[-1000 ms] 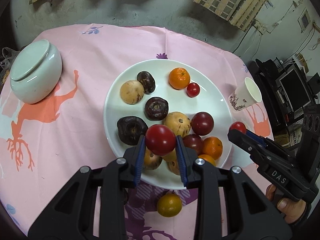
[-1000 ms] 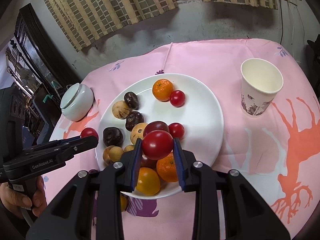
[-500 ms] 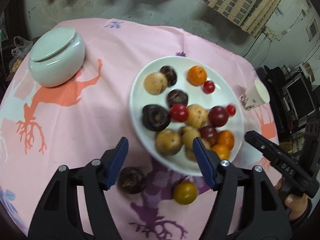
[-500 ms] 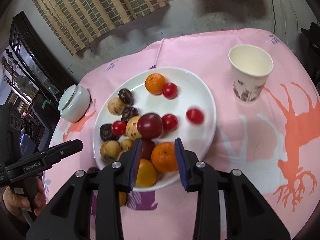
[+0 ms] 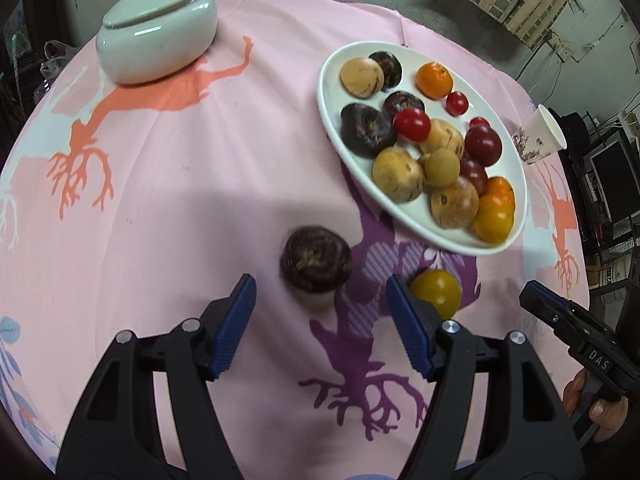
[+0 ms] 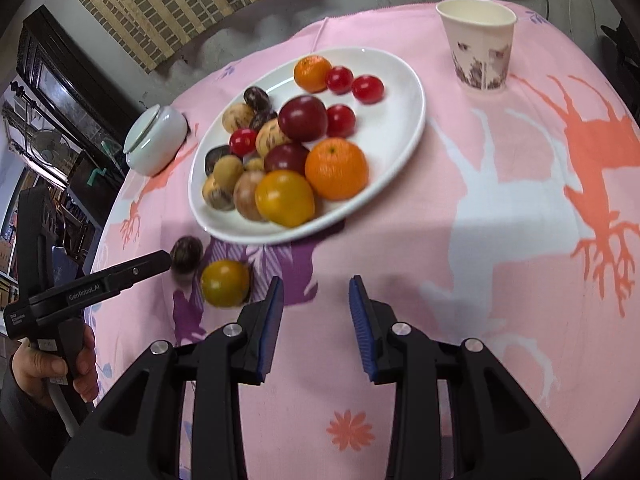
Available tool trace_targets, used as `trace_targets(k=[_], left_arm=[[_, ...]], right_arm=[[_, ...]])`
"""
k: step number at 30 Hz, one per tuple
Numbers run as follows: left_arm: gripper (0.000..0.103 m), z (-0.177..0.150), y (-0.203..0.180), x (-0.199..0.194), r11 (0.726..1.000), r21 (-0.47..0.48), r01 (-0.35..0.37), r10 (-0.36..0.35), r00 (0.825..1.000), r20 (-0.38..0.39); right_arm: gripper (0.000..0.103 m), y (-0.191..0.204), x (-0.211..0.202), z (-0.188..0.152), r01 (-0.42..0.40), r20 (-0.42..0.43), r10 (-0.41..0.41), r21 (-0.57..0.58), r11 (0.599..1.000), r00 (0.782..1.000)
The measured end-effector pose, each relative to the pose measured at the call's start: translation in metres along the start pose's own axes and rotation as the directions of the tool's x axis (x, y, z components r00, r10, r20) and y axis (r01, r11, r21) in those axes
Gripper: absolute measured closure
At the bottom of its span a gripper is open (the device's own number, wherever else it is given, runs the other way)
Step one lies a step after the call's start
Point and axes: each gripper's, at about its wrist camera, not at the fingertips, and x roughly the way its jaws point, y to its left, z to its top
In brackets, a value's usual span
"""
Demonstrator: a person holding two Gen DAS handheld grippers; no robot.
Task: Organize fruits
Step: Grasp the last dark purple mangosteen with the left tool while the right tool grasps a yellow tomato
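Covering the whole round table, the pink tablecloth [image 5: 168,184] with its orange and purple tree prints carries everything else. The white plate [image 6: 408,92] sits toward the far side, heaped with mixed fruit: oranges, tan and dark purple passion fruits, plums and small red tomatoes. A second ago each gripper clenched a red tomato above this plate; both tomatoes now lie on it, one [image 5: 412,124] resting against the dark fruits on the left side of the pile, the other [image 6: 368,88] beside the far orange. The pale green lidded jar [image 5: 156,36] stands well apart from the plate at the table's far left, and the paper cup [image 6: 478,40] stands upright near the plate's right side.

The left gripper [image 5: 320,320] has released and pulled back from the plate; its blue-padded jaws are spread wide and empty, low over the cloth, with a dark purple passion fruit [image 5: 316,264] lying on the cloth just ahead between them. The right gripper [image 6: 316,312] has likewise let go and drawn back; its jaws stand moderately apart with nothing between them, over bare cloth in front of the plate. A yellow tomato [image 6: 225,283] lies on the cloth just beside the dark fruit, near the plate's front rim and to the left of the right gripper.
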Motion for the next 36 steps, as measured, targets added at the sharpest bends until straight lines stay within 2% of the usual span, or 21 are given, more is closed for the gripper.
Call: trace_targets(k=[1,4,9,14,25,27,28,32,36], left_arm=[[0.034,-0.003,0.0,0.0,1.0,0.001,-0.002,0.002,1.0,-0.005],[0.034,-0.008,-0.001,0.0,1.0,0.008,-0.008,0.008,1.0,-0.012],[0.031,-0.015,0.0,-0.006,1.0,-0.005,-0.008,0.008,1.0,-0.005],[0.027,-0.022,0.007,-0.012,0.999,0.001,-0.044,0.044,0.999,0.017],[0.027,-0.013,0.025,-0.012,0.998,-0.015,-0.062,0.062,0.998,0.019],[0.027,-0.011,0.026,-0.011,0.998,-0.019,-0.059,0.059,0.998,0.016],[0.027,-0.01,0.026,-0.01,0.998,-0.015,-0.06,0.06,0.998,0.014],[0.027,-0.007,0.018,-0.006,0.998,0.012,-0.054,0.054,0.998,0.019],[0.027,-0.002,0.009,0.0,0.998,0.038,-0.044,0.043,0.999,0.024]], right_arm=[[0.065,0.0,0.0,-0.002,0.001,-0.004,-0.001,0.002,1.0,1.0],[0.043,0.002,0.0,-0.014,0.002,-0.007,-0.002,0.007,1.0,1.0],[0.041,0.017,0.003,-0.023,0.001,-0.018,-0.002,-0.038,0.999,1.0],[0.04,0.039,0.018,-0.022,-0.008,-0.041,0.003,-0.109,0.994,0.999],[0.04,0.085,0.064,-0.006,-0.008,-0.071,-0.009,-0.24,0.971,0.997],[0.059,0.091,0.071,-0.007,0.011,-0.077,-0.034,-0.277,0.961,0.996],[0.061,0.092,0.074,-0.007,0.029,-0.076,-0.054,-0.292,0.956,0.996],[0.062,0.082,0.067,-0.006,-0.024,-0.078,0.006,-0.237,0.971,0.997],[0.062,0.061,0.049,-0.008,-0.031,-0.062,0.02,-0.178,0.983,0.998]])
